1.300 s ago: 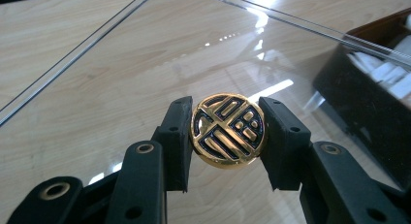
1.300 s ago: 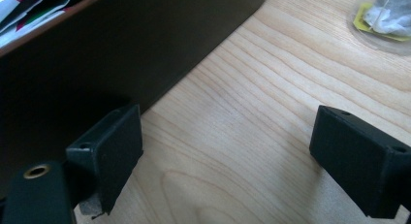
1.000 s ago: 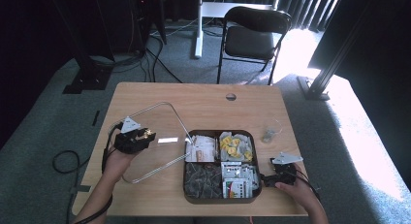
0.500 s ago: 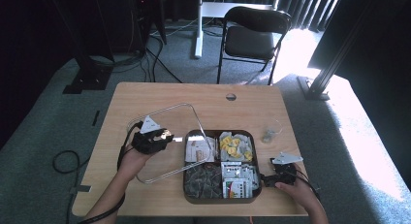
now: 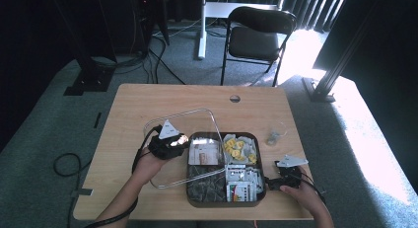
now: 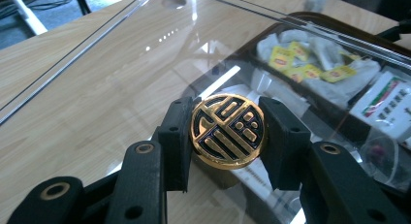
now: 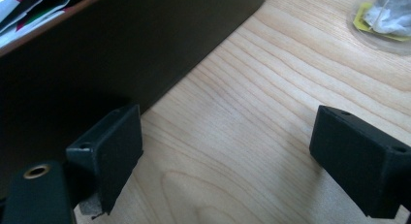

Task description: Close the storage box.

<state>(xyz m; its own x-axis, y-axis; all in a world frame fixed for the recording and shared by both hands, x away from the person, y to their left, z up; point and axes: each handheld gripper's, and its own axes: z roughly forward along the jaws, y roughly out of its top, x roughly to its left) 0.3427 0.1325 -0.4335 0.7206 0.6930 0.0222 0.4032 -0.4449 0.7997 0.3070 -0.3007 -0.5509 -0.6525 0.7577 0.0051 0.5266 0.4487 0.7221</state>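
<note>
I have the clear lid by its gold knob, the left gripper clamped tight on it. The lid hangs tilted, its right edge over the compartment box, most of it left of the box, so seating remains. My right gripper rests by the box's right wall, jaws wide, holding nothing. Bare table lies behind the box; a small glass cup stands near its right rear corner.
</note>
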